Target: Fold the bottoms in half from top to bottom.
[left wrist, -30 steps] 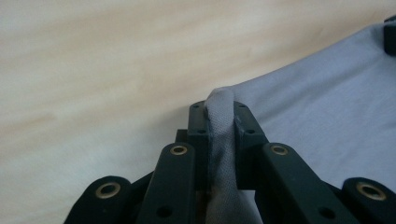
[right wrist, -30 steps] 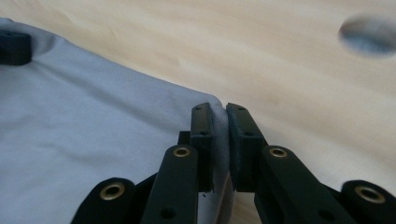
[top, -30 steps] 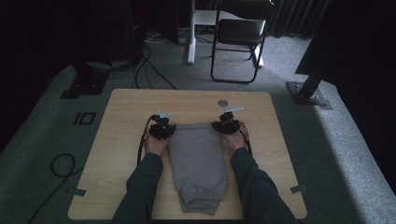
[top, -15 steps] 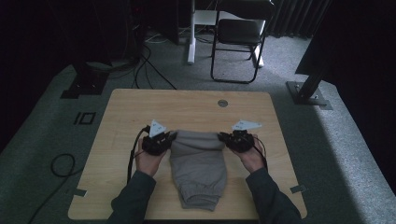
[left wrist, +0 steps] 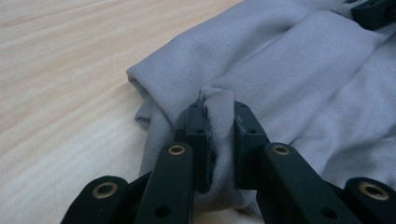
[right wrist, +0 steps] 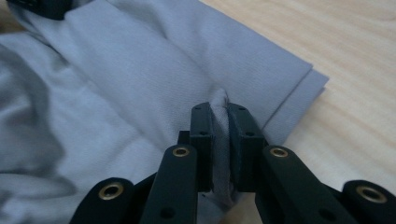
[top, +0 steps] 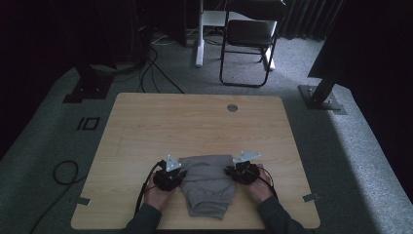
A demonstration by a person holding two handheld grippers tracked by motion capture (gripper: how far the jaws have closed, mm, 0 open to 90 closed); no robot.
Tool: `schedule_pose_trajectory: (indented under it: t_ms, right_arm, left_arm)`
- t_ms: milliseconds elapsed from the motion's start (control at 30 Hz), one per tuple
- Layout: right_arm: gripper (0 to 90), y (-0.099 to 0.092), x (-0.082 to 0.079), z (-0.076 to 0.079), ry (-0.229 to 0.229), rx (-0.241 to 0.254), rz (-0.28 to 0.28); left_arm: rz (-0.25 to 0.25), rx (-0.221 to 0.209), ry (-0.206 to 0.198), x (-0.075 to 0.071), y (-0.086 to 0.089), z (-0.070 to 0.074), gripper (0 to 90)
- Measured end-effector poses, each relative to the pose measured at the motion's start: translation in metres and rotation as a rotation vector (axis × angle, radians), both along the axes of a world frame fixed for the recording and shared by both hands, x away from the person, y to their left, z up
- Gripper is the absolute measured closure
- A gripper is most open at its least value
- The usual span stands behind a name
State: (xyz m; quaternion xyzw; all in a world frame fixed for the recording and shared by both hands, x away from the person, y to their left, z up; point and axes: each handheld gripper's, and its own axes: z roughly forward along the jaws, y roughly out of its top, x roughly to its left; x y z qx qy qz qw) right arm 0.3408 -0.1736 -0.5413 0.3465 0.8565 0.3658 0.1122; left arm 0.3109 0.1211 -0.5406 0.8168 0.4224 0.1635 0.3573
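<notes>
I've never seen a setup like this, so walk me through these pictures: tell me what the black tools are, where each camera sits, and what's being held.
A person sits at a wooden table, holding a two-jaw hand tool in each hand: the left gripper and the right gripper. The wide picture comes from a fixed camera overhead. The two close-ups come from small cameras riding on each gripper, looking along its black jaws. On the table lies a folded grey garment. Each gripper pinches a fold of its cloth, one on either side.

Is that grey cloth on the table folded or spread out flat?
Folded. The grey garment lies as a compact doubled bundle with layered edges, both the left gripper and right gripper pinching a ridge of it.
</notes>
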Motion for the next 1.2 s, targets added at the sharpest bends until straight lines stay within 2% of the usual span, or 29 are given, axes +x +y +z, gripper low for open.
schedule_pose_trajectory:
  t_ms: [67, 100, 167, 200, 233, 300, 333, 367, 400, 433, 467, 500, 533, 600, 700, 767, 867, 900, 933, 967, 1033, 1067, 1100, 1167, 1200]
  right_arm:
    - [81.6, 0.001, 0.009, -0.001, -0.011, -0.003, -0.013]
    - [81.5, 0.001, 0.014, -0.001, -0.013, 0.0, -0.023]
    - [81.5, 0.002, 0.019, -0.001, -0.018, -0.001, -0.032]
    - [81.5, 0.002, 0.019, -0.001, -0.018, -0.001, -0.032]
    - [81.4, 0.005, 0.039, -0.002, -0.027, 0.002, -0.059]
    - [81.3, 0.008, 0.052, -0.001, -0.04, -0.017, -0.069]
    - [81.3, 0.009, 0.059, -0.001, -0.041, -0.026, -0.076]
    - [81.3, 0.011, 0.066, 0.0, -0.05, -0.037, -0.08]
    - [81.3, 0.013, 0.072, 0.0, -0.055, -0.046, -0.083]
    - [81.3, 0.013, 0.072, 0.0, -0.055, -0.046, -0.083]
    - [81.4, 0.016, 0.084, -0.001, -0.074, -0.052, -0.083]
    - [81.4, 0.017, 0.09, -0.001, -0.075, -0.051, -0.086]
    - [81.4, 0.018, 0.095, 0.0, -0.073, -0.051, -0.098]
    - [81.4, 0.021, 0.102, 0.001, -0.072, -0.068, -0.113]
    - [81.4, 0.026, 0.109, 0.002, -0.088, -0.095, -0.114]
    - [81.4, 0.028, 0.11, 0.003, -0.108, -0.119, -0.099]
    - [81.5, 0.026, 0.107, 0.011, -0.119, -0.105, -0.115]
    - [81.5, 0.024, 0.105, 0.015, -0.125, -0.092, -0.121]
    - [81.5, 0.022, 0.102, 0.021, -0.137, -0.081, -0.119]
    - [81.4, 0.02, 0.098, 0.028, -0.154, -0.074, -0.114]
    - [81.4, 0.015, 0.09, 0.042, -0.186, -0.052, -0.106]
    - [81.4, 0.012, 0.085, 0.05, -0.203, -0.036, -0.105]
    - [81.3, 0.01, 0.08, 0.057, -0.218, -0.016, -0.103]
    - [81.3, 0.005, 0.07, 0.069, -0.248, 0.014, -0.091]
    - [81.3, 0.005, 0.07, 0.069, -0.248, 0.014, -0.091]
  left_arm:
    - [0.009, 0.006, -0.008, 0.01, 0.0, 0.0, 80.6]
    - [0.009, 0.006, -0.008, 0.01, 0.0, 0.0, 80.5]
    - [0.024, 0.002, -0.008, 0.022, 0.0, -0.001, 80.6]
    - [0.024, 0.002, -0.008, 0.022, 0.0, -0.001, 80.6]
    - [0.044, 0.002, -0.013, 0.036, 0.0, -0.001, 80.6]
    - [0.061, -0.006, -0.008, 0.05, 0.0, -0.001, 80.5]
    - [0.081, -0.008, -0.003, 0.064, 0.0, -0.001, 80.6]
    - [0.092, -0.004, -0.004, 0.071, -0.001, -0.001, 80.5]
    - [0.092, -0.004, -0.004, 0.071, -0.001, -0.001, 80.6]
    - [0.1, 0.008, -0.005, 0.077, -0.002, 0.0, 80.6]
    - [0.112, 0.015, -0.009, 0.083, -0.003, 0.0, 80.6]
    - [0.134, 0.017, -0.002, 0.096, -0.003, 0.001, 80.5]
    - [0.134, 0.017, -0.002, 0.096, -0.003, 0.001, 80.5]
    - [0.167, 0.026, 0.0, 0.111, -0.005, 0.002, 80.5]
    - [0.19, 0.038, 0.005, 0.121, -0.007, 0.004, 80.5]
    - [0.198, 0.035, 0.003, 0.123, -0.007, 0.007, 80.6]
    - [0.195, 0.029, -0.003, 0.12, -0.006, 0.013, 80.8]
    - [0.189, 0.023, -0.016, 0.117, -0.006, 0.017, 80.8]
    - [0.176, 0.011, -0.045, 0.112, -0.004, 0.026, 80.8]
    - [0.176, 0.011, -0.045, 0.112, -0.004, 0.026, 80.8]
    - [0.156, -0.04, -0.1, 0.1, 0.002, 0.046, 80.7]
    - [0.156, -0.04, -0.1, 0.1, 0.002, 0.046, 80.7]
    - [0.147, -0.054, -0.124, 0.094, 0.005, 0.053, 80.6]
    - [0.111, -0.104, -0.187, 0.077, 0.011, 0.07, 80.4]
    - [0.111, -0.104, -0.187, 0.077, 0.011, 0.07, 80.3]
